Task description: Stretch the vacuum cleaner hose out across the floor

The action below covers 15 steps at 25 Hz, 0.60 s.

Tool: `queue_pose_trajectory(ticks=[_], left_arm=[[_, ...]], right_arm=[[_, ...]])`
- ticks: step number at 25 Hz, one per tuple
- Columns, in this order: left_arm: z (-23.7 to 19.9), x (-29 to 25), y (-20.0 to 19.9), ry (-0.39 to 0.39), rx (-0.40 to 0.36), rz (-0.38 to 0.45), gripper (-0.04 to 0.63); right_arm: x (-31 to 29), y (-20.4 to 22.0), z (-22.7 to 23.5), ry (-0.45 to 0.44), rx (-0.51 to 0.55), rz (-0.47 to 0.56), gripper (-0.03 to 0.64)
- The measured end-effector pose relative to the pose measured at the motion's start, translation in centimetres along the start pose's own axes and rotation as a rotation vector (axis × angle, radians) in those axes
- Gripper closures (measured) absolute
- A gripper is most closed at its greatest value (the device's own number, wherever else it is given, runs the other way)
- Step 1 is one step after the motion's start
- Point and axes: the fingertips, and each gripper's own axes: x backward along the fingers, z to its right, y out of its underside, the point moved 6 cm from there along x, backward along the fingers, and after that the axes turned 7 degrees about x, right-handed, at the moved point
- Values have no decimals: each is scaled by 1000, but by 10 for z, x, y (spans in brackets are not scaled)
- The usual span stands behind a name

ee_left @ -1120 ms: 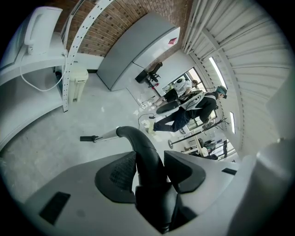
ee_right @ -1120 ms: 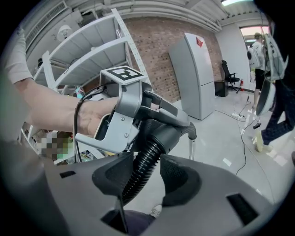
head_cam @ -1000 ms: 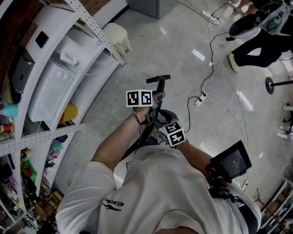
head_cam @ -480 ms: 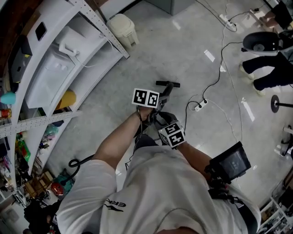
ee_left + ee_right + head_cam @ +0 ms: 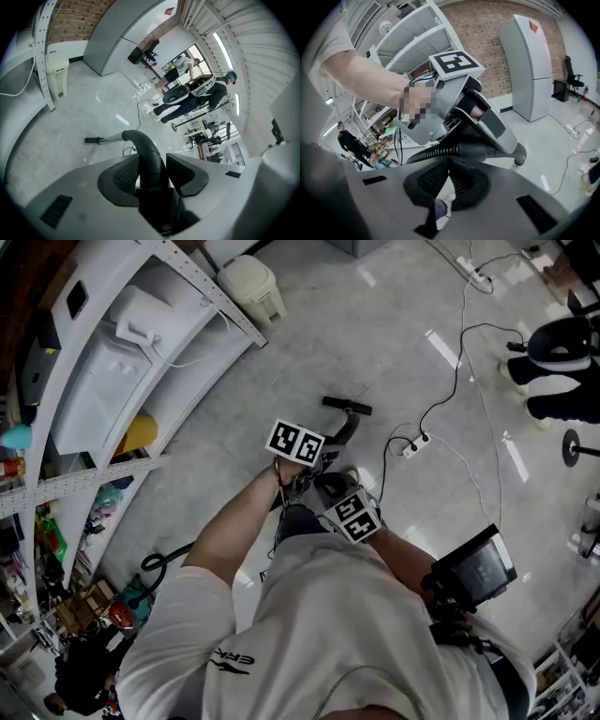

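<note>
Left gripper view: left tongs [image 5: 152, 163] clamped on black handle [image 5: 145, 145], pipe [image 5: 110, 137] pointing upper left. Right tongs [image 5: 446, 174] just closed, empty, under ribbed hose [image 5: 425, 156] running left-right.

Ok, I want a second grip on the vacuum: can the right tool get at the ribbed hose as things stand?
Probably, once it opens: the hose lies just beyond the right tool's shut, empty jaws, nothing between. The left tool grips the handle alongside.
</note>
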Motion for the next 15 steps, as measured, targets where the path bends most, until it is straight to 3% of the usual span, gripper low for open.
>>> queue_pose_trajectory(ticks=[6, 15], left_arm=[[5, -6, 10, 18, -37, -65, 416], [2, -10, 6, 67, 8, -82, 416]], right_arm=[[1, 7, -10, -25, -1, -5, 615], [1, 10, -5, -30, -14, 7, 615]])
